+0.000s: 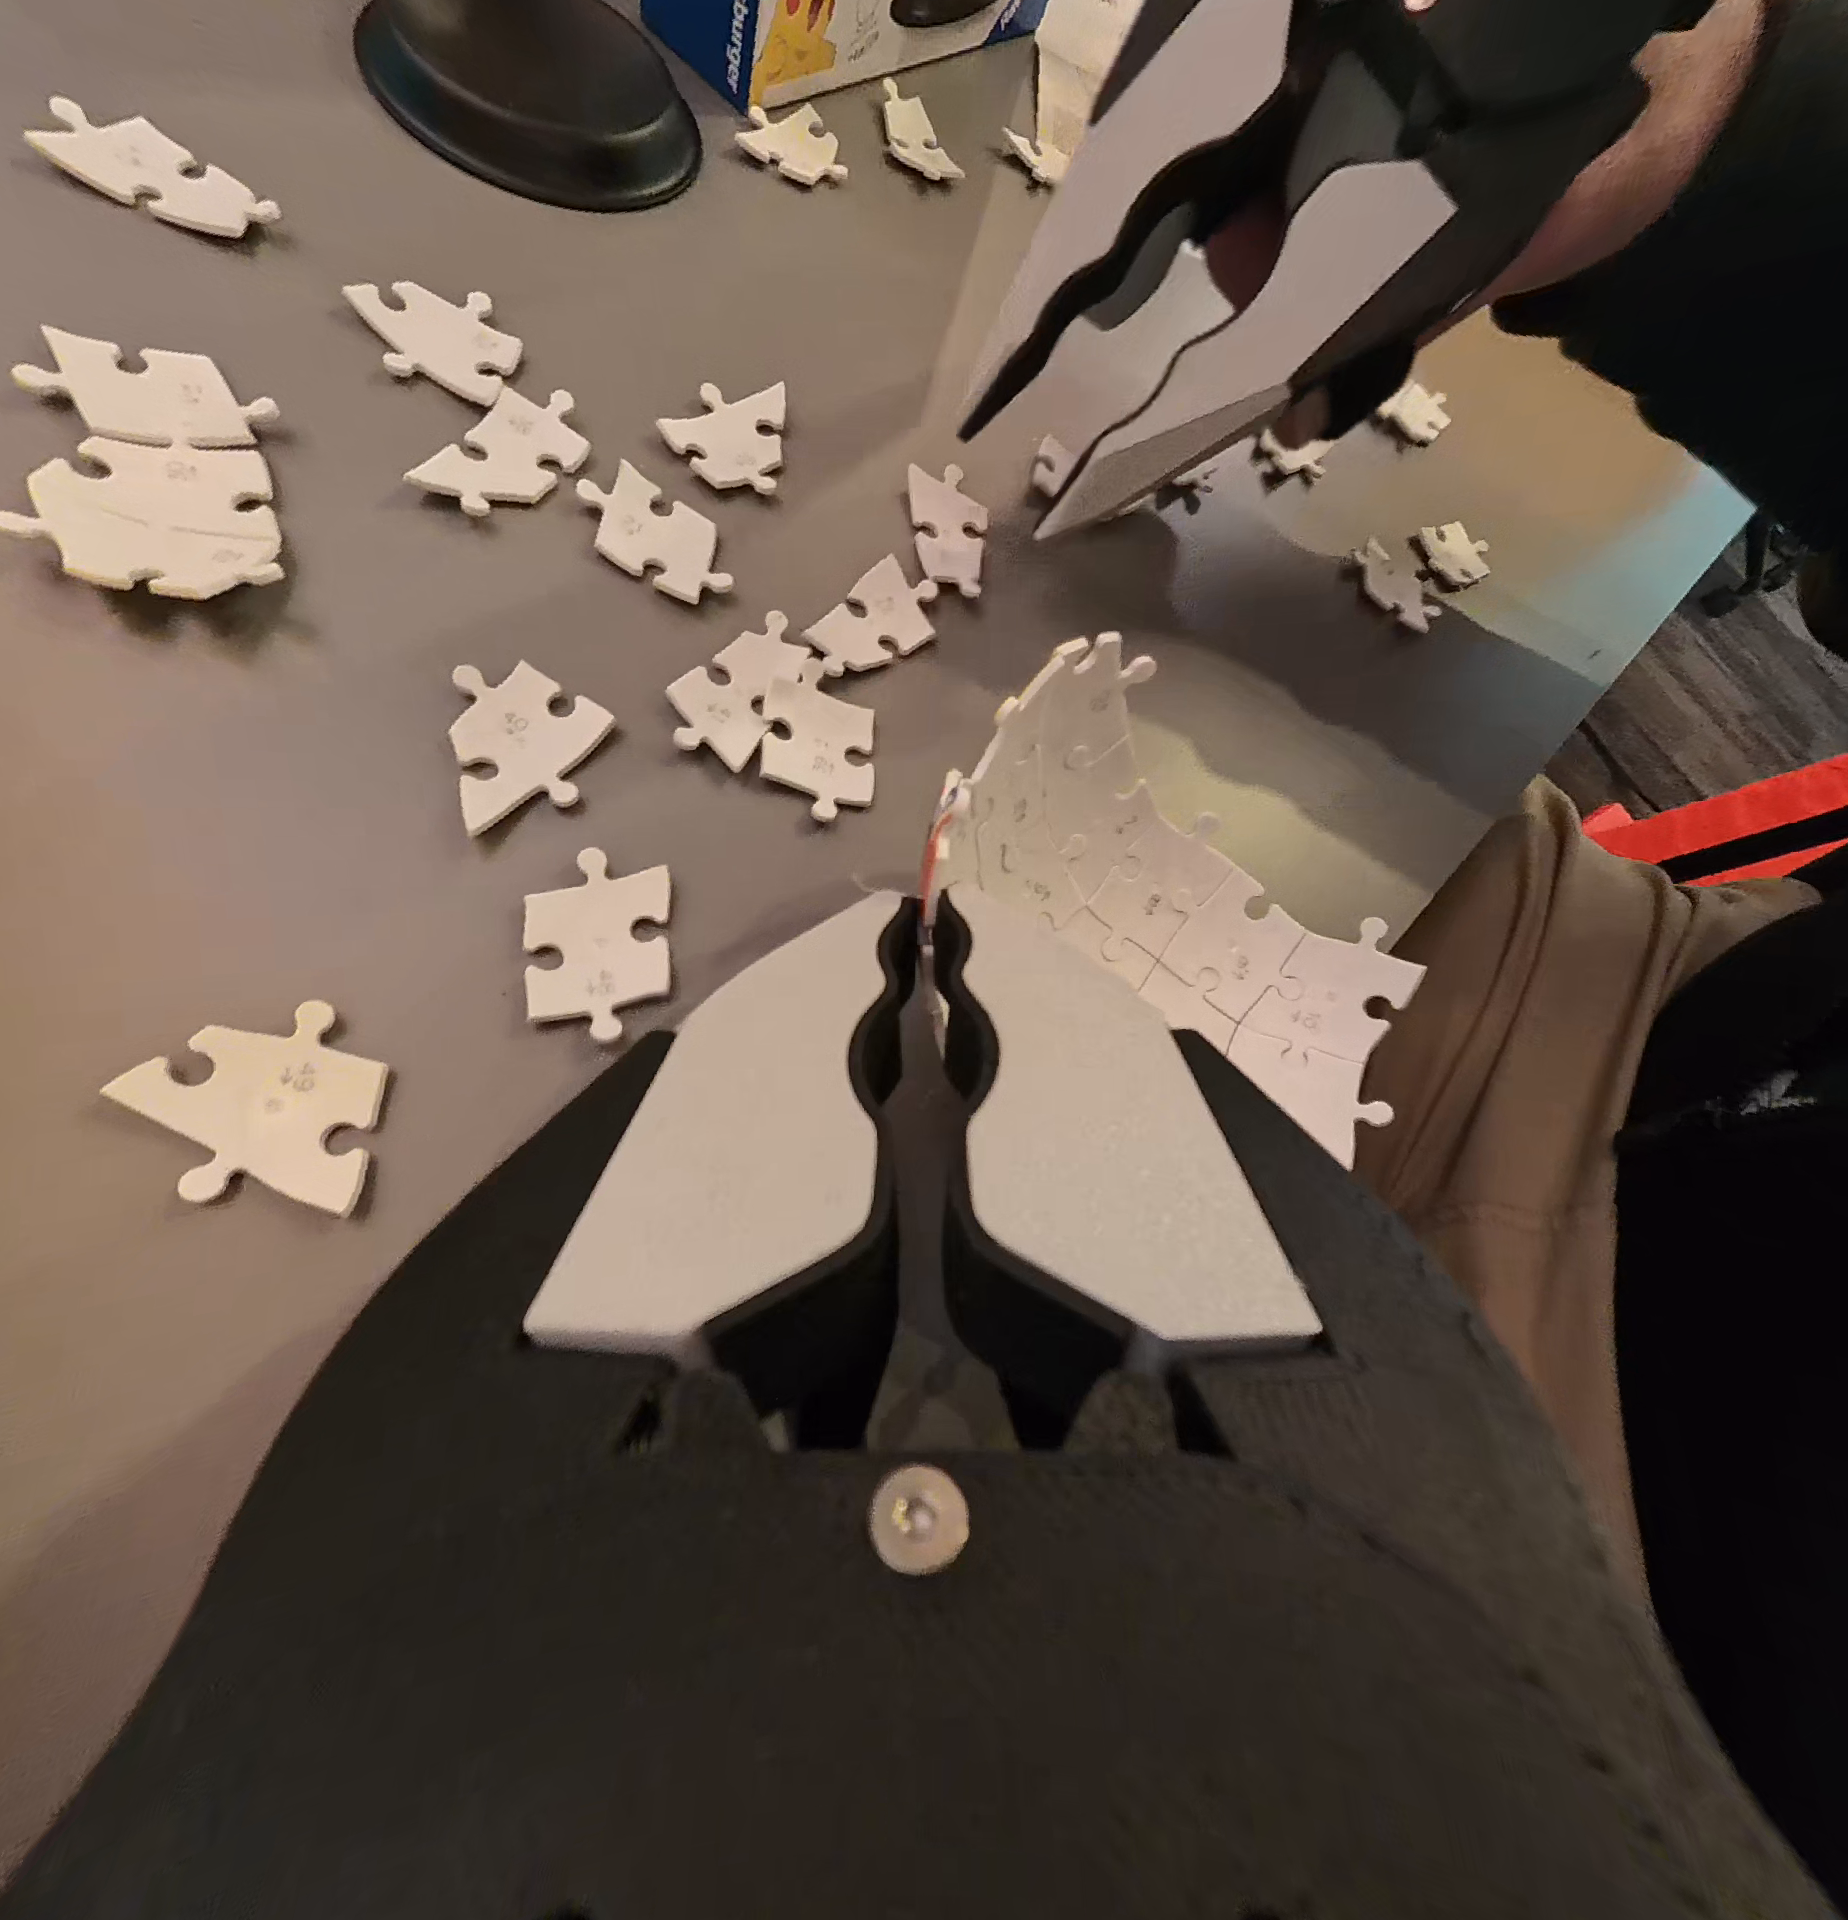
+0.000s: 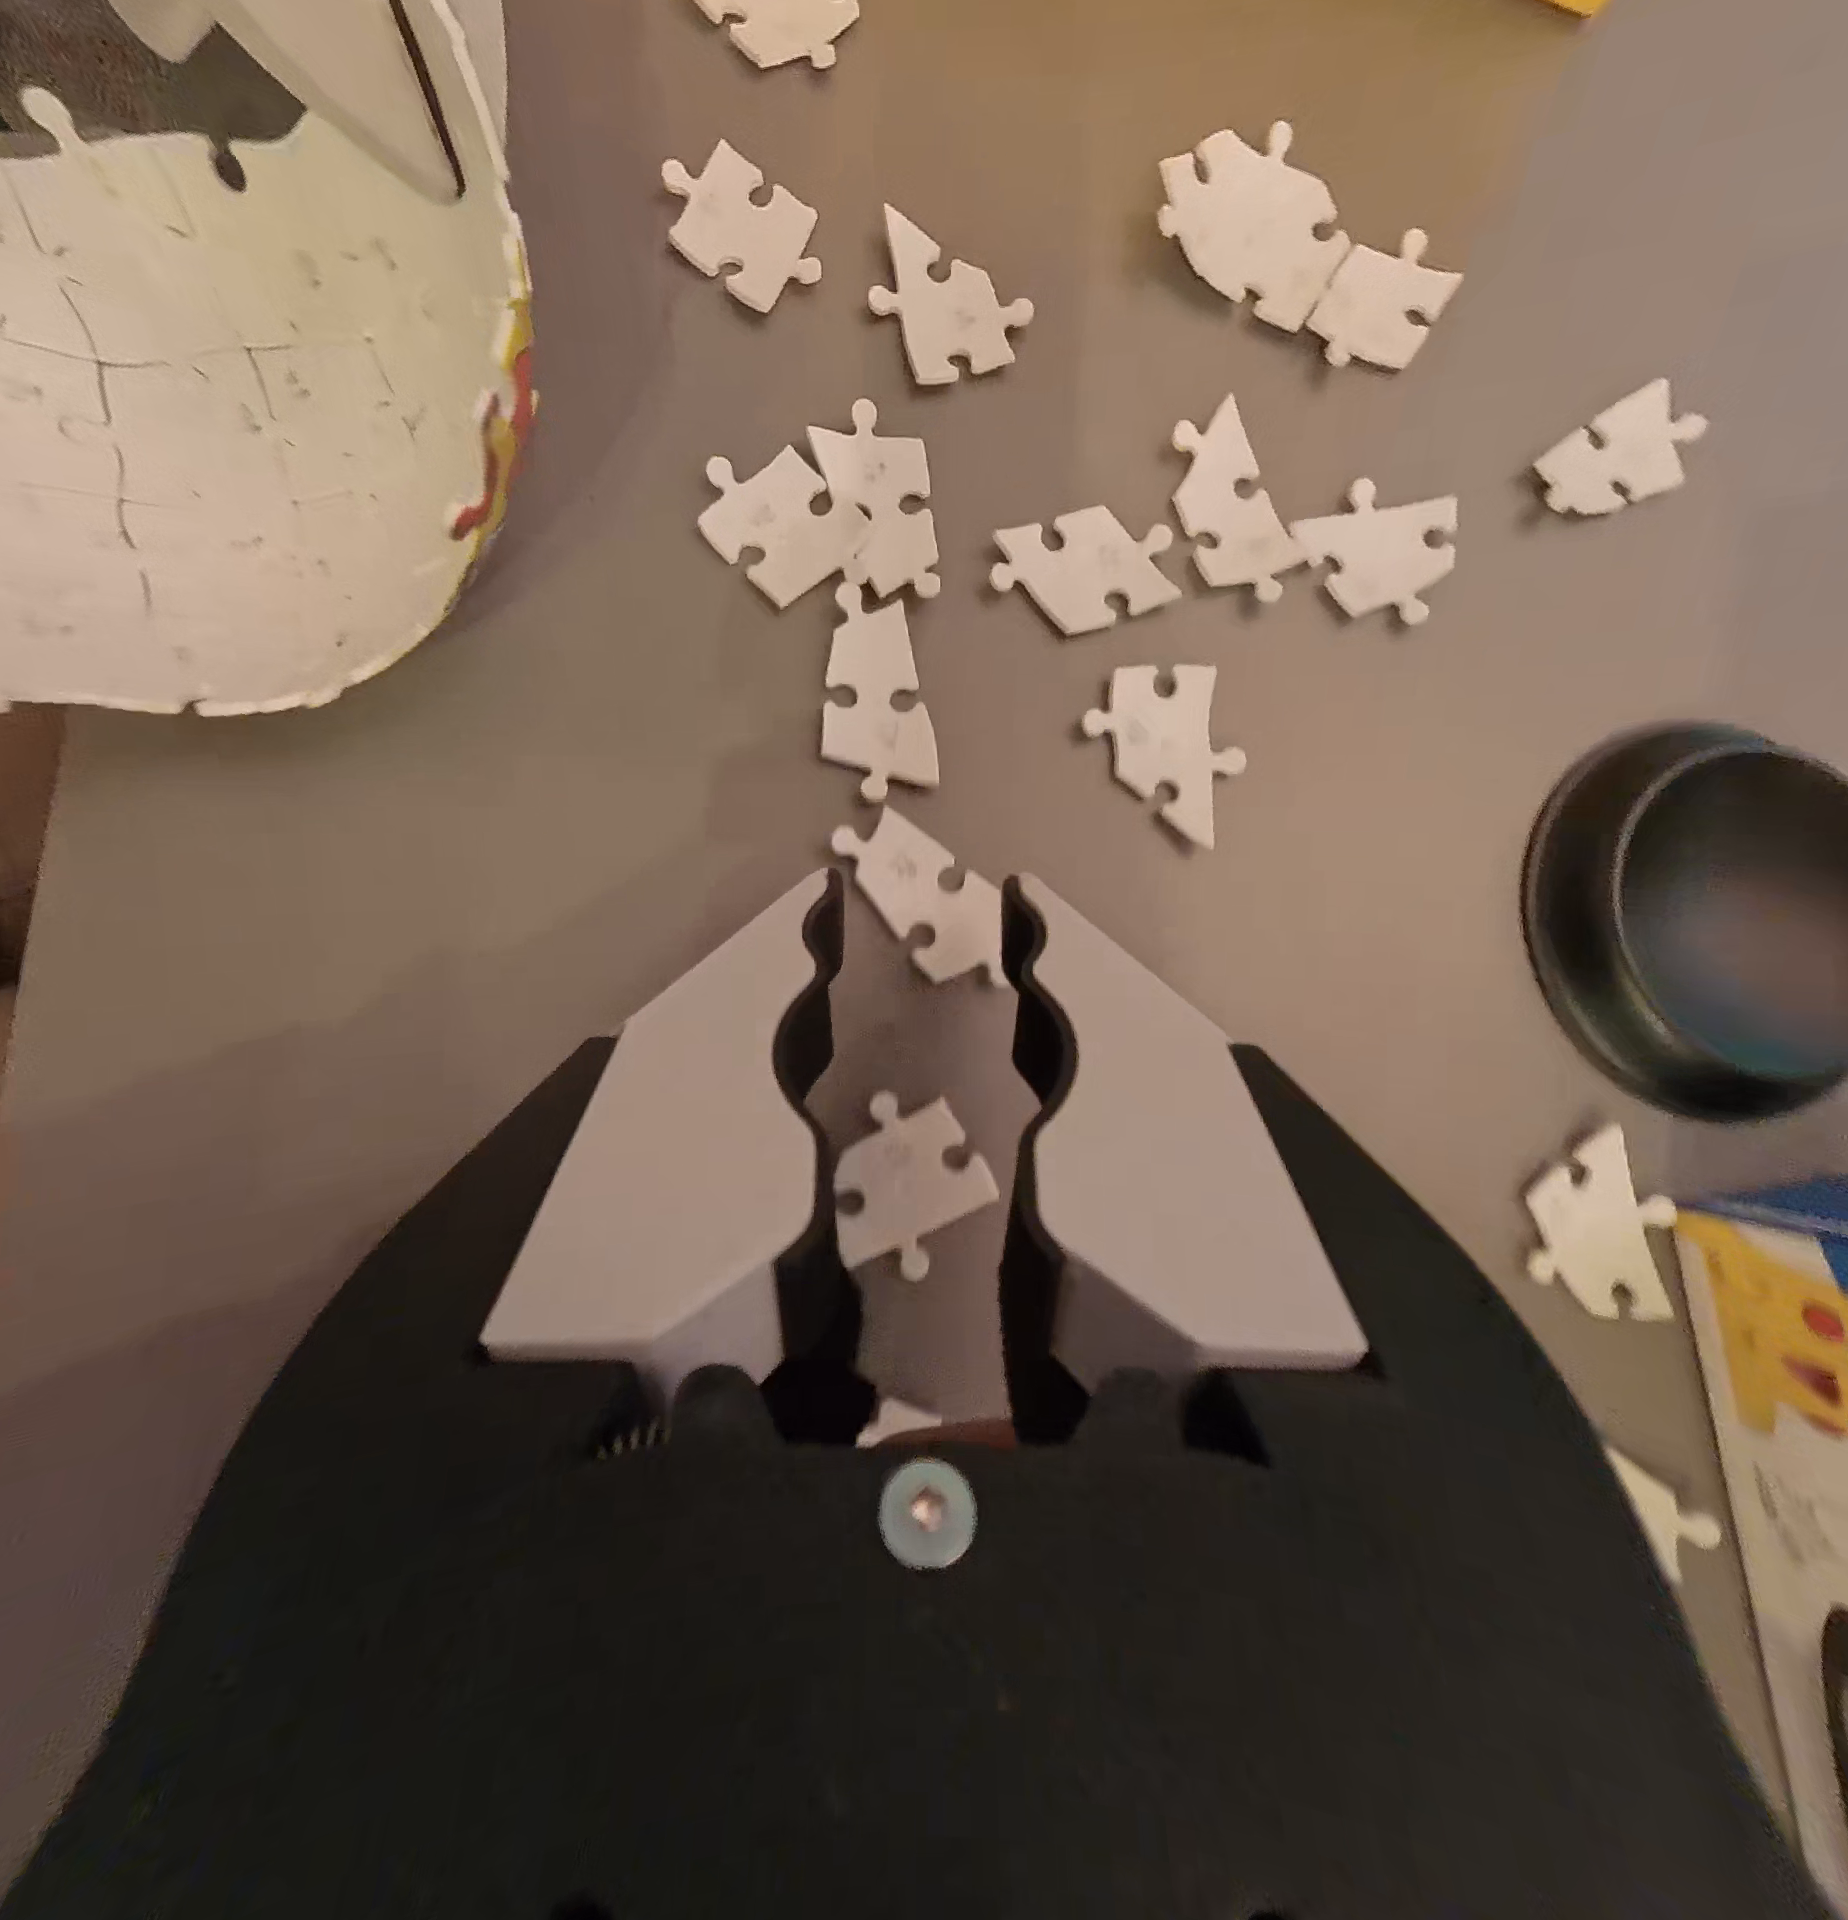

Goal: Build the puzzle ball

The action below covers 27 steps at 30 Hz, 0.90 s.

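A matte grey surface is carrying the scattered parts of a puzzle ball. The largest, a curved white shell of joined pieces with a thin yellow and red printed rim, is being gripped by that rim in the clenched left claw, its pale inner face arching away to the right of the fingers. In the right wrist view the same shell is filling the upper left corner. The right claw, black-bodied with grey wedge fingers and wavy inner edges, is hanging released above the surface, holding nothing; one loose piece is lying flat between its fingertips and another farther back between the fingers. A glossy black round stand and a blue and yellow cardboard box are sitting to its right. Flat white knobbed pieces are lying face down all around.
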### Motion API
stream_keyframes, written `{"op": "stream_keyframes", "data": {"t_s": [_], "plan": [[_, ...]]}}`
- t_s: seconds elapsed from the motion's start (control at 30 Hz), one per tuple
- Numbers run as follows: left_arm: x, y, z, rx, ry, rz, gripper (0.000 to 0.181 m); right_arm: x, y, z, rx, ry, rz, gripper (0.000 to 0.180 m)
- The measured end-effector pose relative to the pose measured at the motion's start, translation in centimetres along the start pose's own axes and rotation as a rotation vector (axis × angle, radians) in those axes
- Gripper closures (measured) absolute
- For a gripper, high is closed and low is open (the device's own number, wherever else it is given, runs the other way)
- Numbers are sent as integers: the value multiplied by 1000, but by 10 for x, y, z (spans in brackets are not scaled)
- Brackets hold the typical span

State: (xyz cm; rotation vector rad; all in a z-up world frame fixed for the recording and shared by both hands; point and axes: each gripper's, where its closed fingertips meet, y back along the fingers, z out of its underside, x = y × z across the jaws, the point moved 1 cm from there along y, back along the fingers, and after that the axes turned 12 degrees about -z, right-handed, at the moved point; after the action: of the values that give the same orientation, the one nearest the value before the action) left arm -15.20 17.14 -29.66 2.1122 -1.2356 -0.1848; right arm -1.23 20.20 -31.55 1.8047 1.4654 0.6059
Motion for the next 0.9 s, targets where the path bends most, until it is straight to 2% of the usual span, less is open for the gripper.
{"op": "stream_keyframes", "data": {"t_s": [0.13,0.33,0.67,0.9], "plan": [[-5,5,3,1,8,-11,178,5,-17,2,-88,-10,-33,153],[-12,14,7,2,21,-29,178,-5,-12,11,-177,-146,-72,151],[-13,17,9,-5,15,-35,178,-27,-14,10,-189,-230,-77,157],[-15,19,10,-6,15,-40,178,-8,-9,-5,-121,-223,17,152]]}}
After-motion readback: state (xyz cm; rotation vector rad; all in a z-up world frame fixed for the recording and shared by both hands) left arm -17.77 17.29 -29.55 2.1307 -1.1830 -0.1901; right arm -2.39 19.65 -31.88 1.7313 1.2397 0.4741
